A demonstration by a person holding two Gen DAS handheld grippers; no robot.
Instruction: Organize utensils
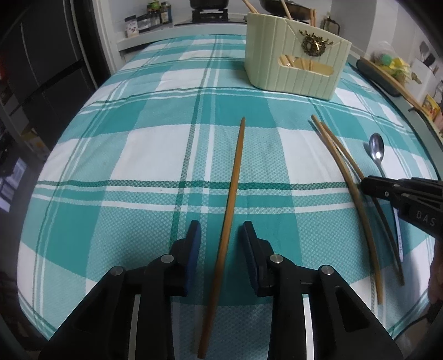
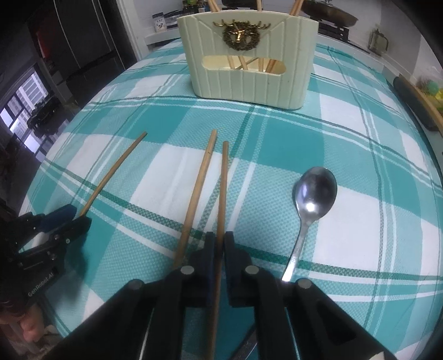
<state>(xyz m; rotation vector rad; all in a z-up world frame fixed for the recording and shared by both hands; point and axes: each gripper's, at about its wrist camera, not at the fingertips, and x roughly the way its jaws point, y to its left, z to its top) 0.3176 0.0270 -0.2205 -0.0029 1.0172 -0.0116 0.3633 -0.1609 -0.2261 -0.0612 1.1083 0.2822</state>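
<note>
Right jaws clenched on slim wooden chopstick (image 2: 221, 199), left jaws released around another chopstick (image 1: 231, 205)

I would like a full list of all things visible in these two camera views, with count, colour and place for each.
utensil holder: one, cream with a gold deer emblem, far end of the table, chopsticks standing in it
loose chopsticks: three, light wood, lying on the cloth; one alone between the left gripper's fingers, a pair beside the spoon, the pair's right one in the right gripper
spoon: one, silver metal, right of the pair, bowl toward the holder
tablecloth: one, teal and white check, covers the table
spice jars: several, dark, on the shelf behind
left gripper: black, blue pads, open around the single chopstick
right gripper: black, shut on one chopstick
</note>
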